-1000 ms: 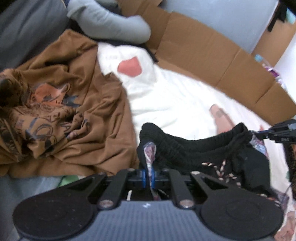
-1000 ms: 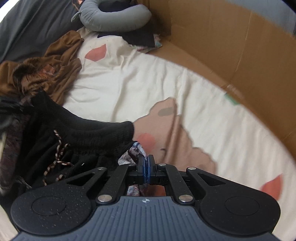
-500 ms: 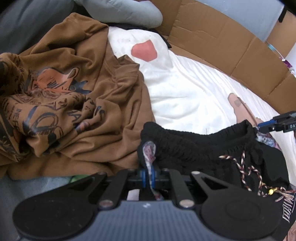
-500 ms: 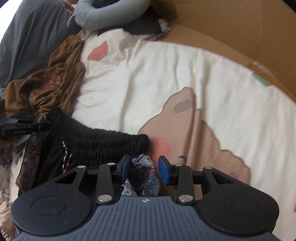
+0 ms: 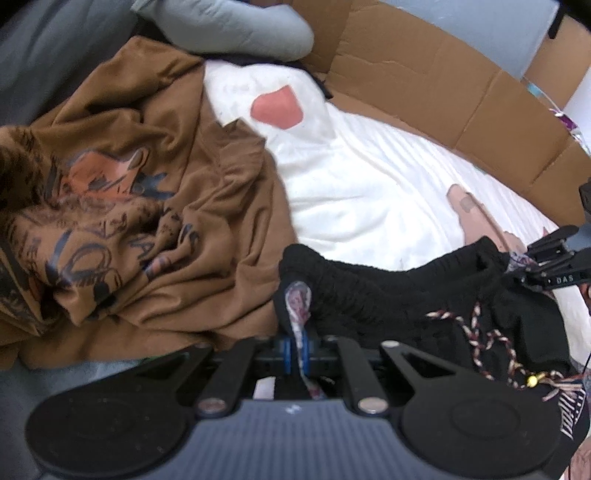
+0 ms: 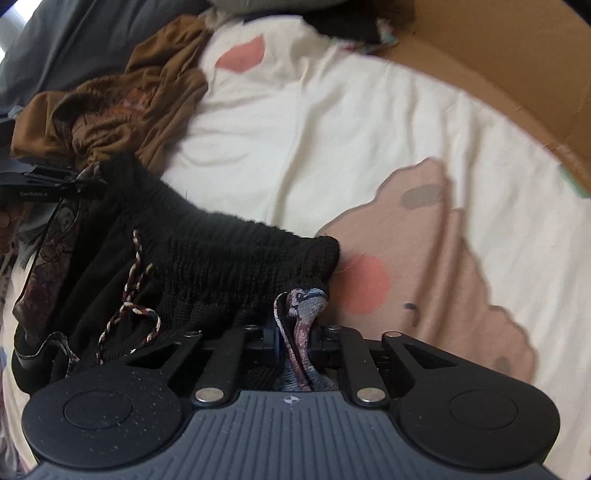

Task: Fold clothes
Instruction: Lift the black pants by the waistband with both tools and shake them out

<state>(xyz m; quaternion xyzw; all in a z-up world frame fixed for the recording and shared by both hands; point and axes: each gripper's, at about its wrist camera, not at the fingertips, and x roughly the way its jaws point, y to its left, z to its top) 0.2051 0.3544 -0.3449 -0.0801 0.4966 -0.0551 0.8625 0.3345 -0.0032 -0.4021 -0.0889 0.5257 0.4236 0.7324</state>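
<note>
Black shorts (image 5: 388,291) with a ribbed waistband and a braided drawstring (image 5: 476,332) are stretched between both grippers over the cream sheet (image 5: 369,177). My left gripper (image 5: 298,345) is shut on one waistband corner, and the patterned lining pokes up between its pads. My right gripper (image 6: 295,339) has its jaws closing on the other corner of the shorts (image 6: 229,254). A fold of patterned fabric is pinched between them. Each gripper shows at the edge of the other's view: the right gripper (image 5: 554,254) and the left gripper (image 6: 48,184).
A crumpled brown printed sweatshirt (image 5: 147,206) lies left of the shorts, and it shows as the brown sweatshirt (image 6: 122,103) in the right wrist view. A grey pillow (image 5: 229,26) sits at the back. Cardboard walls (image 5: 443,85) border the sheet's far side.
The right jaws were shut a second ago, stood open around the patterned corner half a second ago, and are now closed on it again, lower toward the sheet. The left grip is unchanged.
</note>
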